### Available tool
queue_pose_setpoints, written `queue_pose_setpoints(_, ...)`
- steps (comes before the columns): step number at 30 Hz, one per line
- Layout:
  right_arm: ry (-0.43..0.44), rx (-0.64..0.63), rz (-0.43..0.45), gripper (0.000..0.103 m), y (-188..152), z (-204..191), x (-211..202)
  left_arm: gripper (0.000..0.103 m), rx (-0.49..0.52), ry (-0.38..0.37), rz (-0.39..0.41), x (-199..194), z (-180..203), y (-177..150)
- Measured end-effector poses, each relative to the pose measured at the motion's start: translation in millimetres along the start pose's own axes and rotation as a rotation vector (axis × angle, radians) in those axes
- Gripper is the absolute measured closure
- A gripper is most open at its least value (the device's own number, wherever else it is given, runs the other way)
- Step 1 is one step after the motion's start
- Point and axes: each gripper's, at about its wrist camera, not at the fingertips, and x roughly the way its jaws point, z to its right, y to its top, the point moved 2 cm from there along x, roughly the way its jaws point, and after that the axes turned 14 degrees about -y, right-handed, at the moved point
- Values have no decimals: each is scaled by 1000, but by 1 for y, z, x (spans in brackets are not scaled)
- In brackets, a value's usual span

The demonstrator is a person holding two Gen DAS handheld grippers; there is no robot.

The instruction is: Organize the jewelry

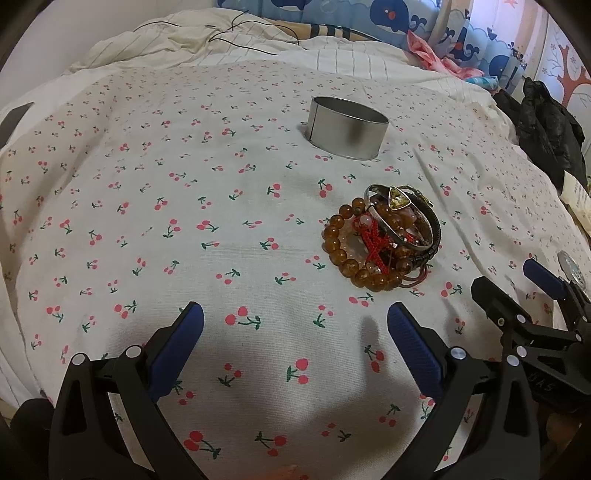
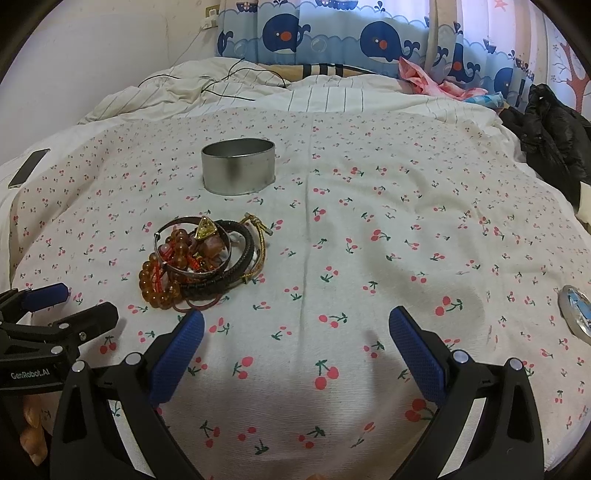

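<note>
We see soft, dim, warm indoor light, brightest toward the curtain (image 2: 369,33) at the far right. A broad grey shadow falls on the cherry-print sheet (image 2: 369,221) between the near fingers. Fisheye bending curves the edges, with dark vignetted corners; detail is slightly soft throughout.

- A home bedroom, likely a child's: the work lies on a bed (image 2: 369,229) spread with a white cherry-print sheet (image 2: 388,258)
- At the far end a rumpled striped duvet (image 2: 325,96) is bunched up, with a thin black cable (image 2: 221,79) trailing over it
- Behind it hang blue whale-print curtains (image 2: 332,33)
- A tree decal (image 2: 576,77) marks the far right wall
- A dark jacket (image 2: 554,133) lies heaped at the right edge, a phone (image 2: 29,168) at the left
</note>
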Motion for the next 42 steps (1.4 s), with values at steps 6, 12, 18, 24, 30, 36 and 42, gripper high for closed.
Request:
queue_pose_setpoints(6,11,8,-12,7,-1,0,3,7,10,18,-6,3,0,1)
queue_pose_setpoints(12,25,10,-22,7,-1,-1,4,7,1,-3,11,1,-3,1)
queue_pose_setpoints(18,43,22,-29,7,0,1,6,7,-11,-18,1,3,-5,4)
queue_pose_setpoints(24,40,17,-31,7,-1,0,7,7,7,-13,3,3,-2,4)
queue_pose_setpoints(30,41,14,-32,7,-2,0,7,7,14,-11,-7,5,0,5)
queue_pose_setpoints(36,42,12,-31,7,-2,-1,7,7,7,-17,-12,6,-2,5)
queue_pose_setpoints(42,42,11,-32,7,-2,-1,7,7,9,-23,-15,7,-1,6)
